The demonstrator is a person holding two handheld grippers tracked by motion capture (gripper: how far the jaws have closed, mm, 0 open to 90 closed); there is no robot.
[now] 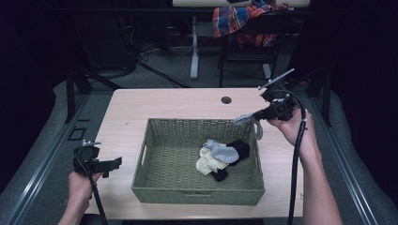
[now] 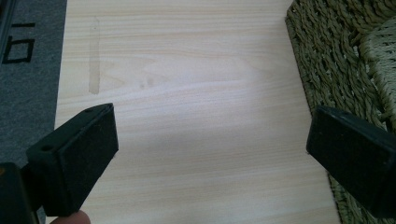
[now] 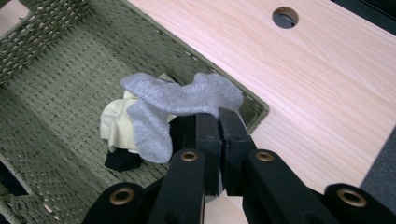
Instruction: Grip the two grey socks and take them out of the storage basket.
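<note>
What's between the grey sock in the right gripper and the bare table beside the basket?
Nothing visible. The right gripper holds the grey sock above the basket rim at its far right corner; the table next to it is bare.

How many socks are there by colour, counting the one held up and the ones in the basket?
Grey: 2, one clamped in the right tool as the held grey sock, one grey sock in the basket
Pale yellow: 1, pale yellow sock
Black: 1 at least, black sock; the dark bit below may be a second one
Total: 4 visible for certain, three lying in the woven basket
</note>
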